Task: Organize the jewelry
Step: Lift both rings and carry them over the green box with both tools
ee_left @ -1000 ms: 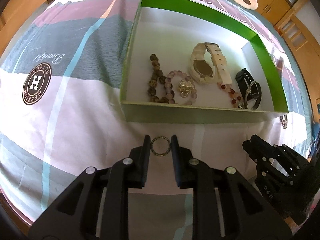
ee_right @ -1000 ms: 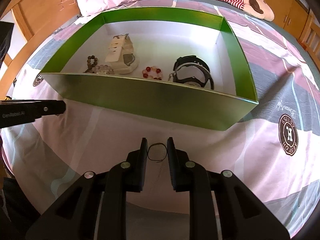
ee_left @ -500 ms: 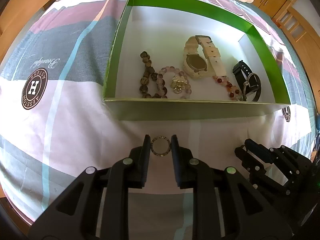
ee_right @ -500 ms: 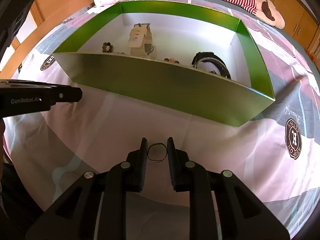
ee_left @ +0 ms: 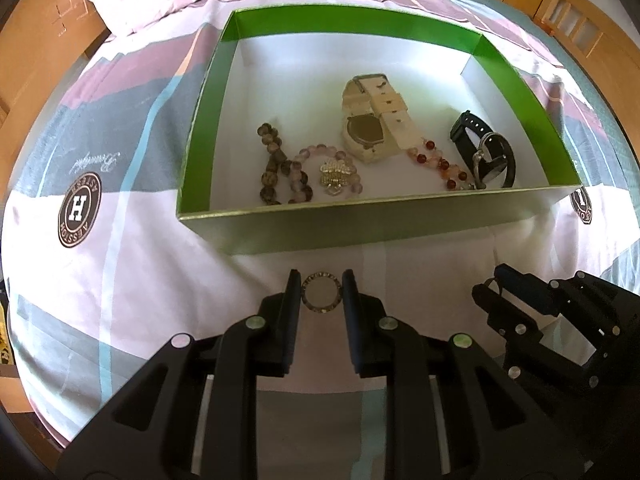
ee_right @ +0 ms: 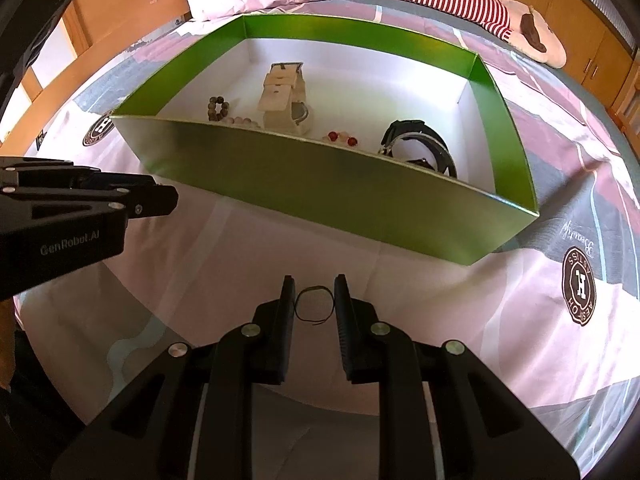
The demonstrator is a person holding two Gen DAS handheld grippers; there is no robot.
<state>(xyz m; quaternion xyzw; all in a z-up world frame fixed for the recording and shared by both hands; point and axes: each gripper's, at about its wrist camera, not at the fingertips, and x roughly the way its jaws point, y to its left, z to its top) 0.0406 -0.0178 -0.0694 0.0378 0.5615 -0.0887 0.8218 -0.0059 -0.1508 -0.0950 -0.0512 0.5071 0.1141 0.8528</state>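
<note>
Left wrist view: the left gripper is closed on a studded ring, held by its rim just short of the green box on the bed, likely for dropping among the bracelets and watches already inside. In the right wrist view the right gripper pinches a thin dark wire loop before the same near wall.

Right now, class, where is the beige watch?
In the left wrist view, the beige watch lies inside the green box, near its middle, between the pink bead bracelet and the black watch.
</note>
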